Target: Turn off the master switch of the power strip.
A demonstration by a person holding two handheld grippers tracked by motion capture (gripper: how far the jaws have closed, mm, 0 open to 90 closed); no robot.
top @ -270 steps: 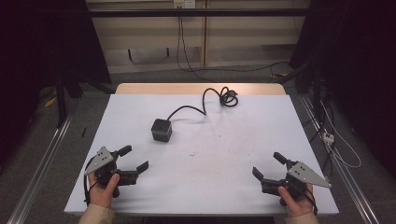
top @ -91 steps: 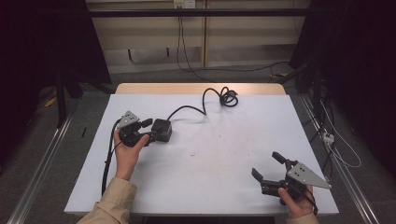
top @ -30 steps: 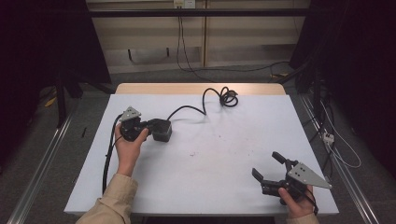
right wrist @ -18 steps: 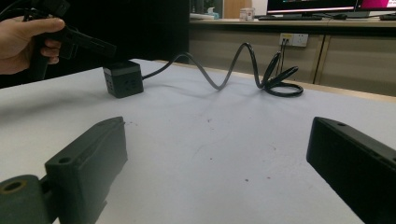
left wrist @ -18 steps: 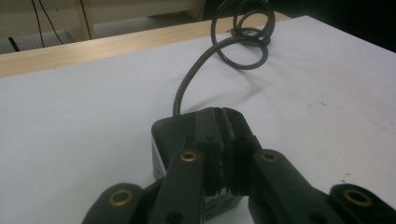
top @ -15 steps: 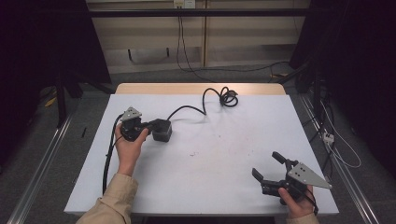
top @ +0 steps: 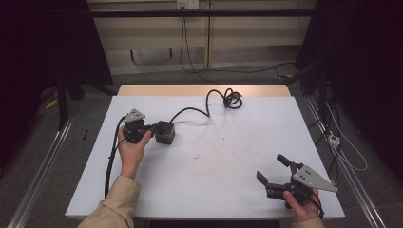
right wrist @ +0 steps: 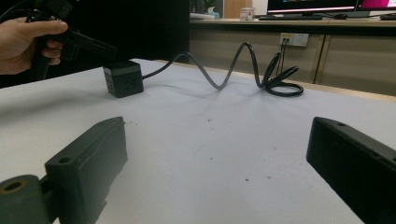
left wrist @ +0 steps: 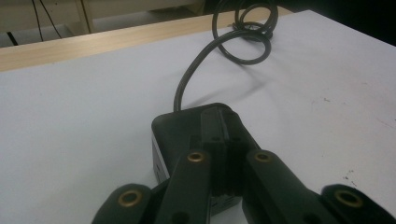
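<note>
A black cube-shaped power block (top: 166,132) sits on the white table (top: 228,156) at the left, and its black cable (top: 190,110) runs to a coil (top: 233,99) at the far edge. My left gripper (top: 152,128) is shut, its jaws pressed together and lying over the top of the block (left wrist: 173,135); I see nothing held between them in the left gripper view (left wrist: 223,126). My right gripper (top: 271,167) rests open near the front right edge, far from the block (right wrist: 123,78), with nothing between its jaws (right wrist: 219,158).
The gripper's own cable (top: 112,156) trails down the table's left side beside the forearm. Small dark specks (top: 199,156) mark the middle of the table. Floor cables (top: 340,142) lie beyond the right edge.
The left gripper went from the front left of the table up to the power block and its jaws came together over it. Over the last second nothing visibly moves. The right gripper stayed put.
</note>
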